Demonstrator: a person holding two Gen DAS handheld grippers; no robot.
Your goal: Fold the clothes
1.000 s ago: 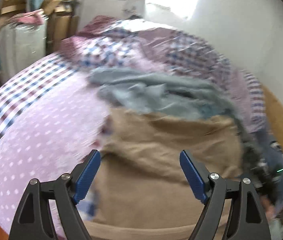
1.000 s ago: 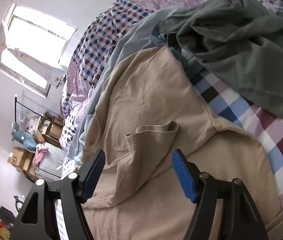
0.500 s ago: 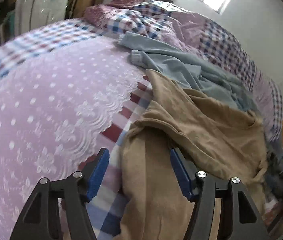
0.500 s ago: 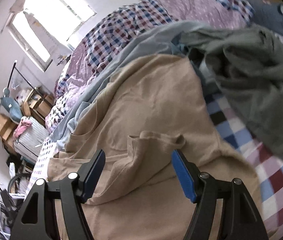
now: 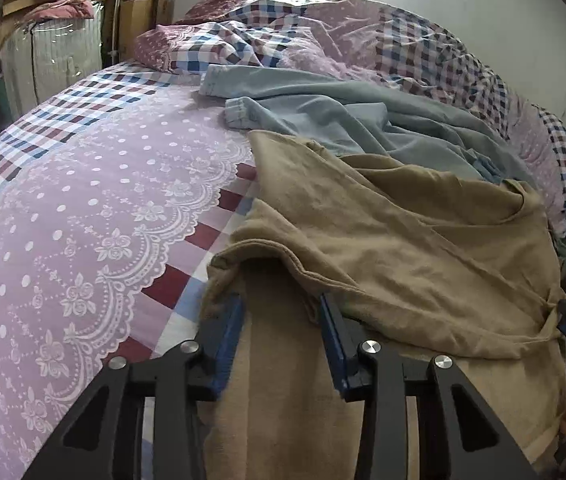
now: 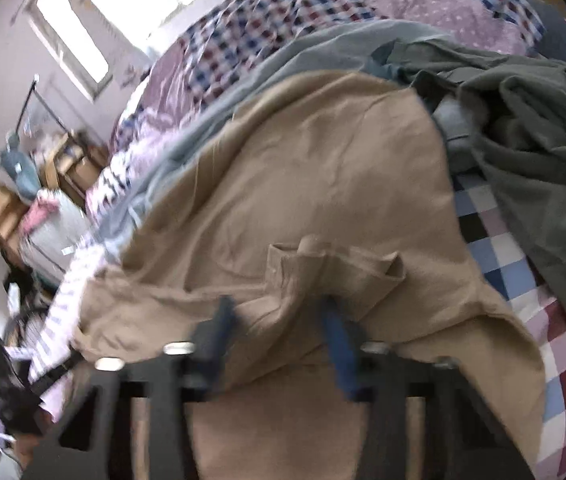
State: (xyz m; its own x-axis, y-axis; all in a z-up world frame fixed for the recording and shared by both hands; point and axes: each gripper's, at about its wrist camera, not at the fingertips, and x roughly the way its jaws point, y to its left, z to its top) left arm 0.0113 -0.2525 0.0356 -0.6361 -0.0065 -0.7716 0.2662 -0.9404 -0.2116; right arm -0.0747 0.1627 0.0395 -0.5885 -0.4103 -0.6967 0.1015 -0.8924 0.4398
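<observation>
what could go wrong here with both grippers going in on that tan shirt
1. The tan shirt is rumpled and doubled over itself, so the left gripper, open at a folded edge, might pinch several layers and fold it crooked.
2. Its far side overlaps the light blue garment; lifting could drag that along.
3. The right gripper is motion-blurred near the sleeve, beside the grey-green garment, so it may miss.
</observation>
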